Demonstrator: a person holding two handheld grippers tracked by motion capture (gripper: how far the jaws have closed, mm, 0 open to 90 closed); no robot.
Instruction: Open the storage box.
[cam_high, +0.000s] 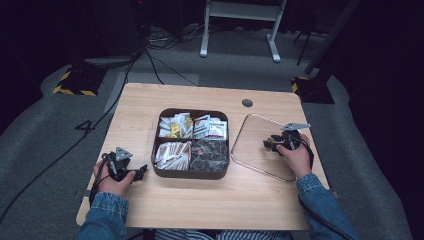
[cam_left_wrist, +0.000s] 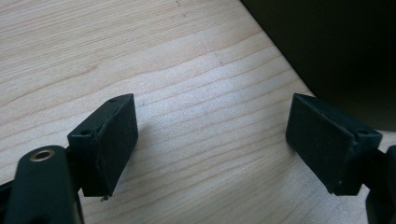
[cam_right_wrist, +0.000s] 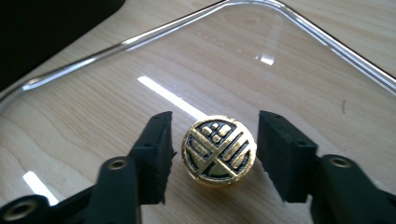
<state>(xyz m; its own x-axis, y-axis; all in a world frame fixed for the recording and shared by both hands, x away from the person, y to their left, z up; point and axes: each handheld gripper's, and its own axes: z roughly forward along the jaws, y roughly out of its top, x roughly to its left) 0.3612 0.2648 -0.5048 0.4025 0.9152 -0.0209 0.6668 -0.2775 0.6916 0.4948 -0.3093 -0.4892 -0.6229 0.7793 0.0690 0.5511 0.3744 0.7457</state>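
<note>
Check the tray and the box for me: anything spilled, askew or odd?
Nothing stands out. The gold coin lies flat on the clear tray, free between the right gripper's open jaws. The divided box sits square, packets inside its compartments.

Coin (cam_right_wrist: 218, 150) on tray (cam_high: 248, 159), right of box (cam_high: 190, 174)

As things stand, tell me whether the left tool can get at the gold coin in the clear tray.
Probably not. The gold coin lies in the clear tray between the right tool's open jaws, and the dark box stands between it and the left tool.
</note>
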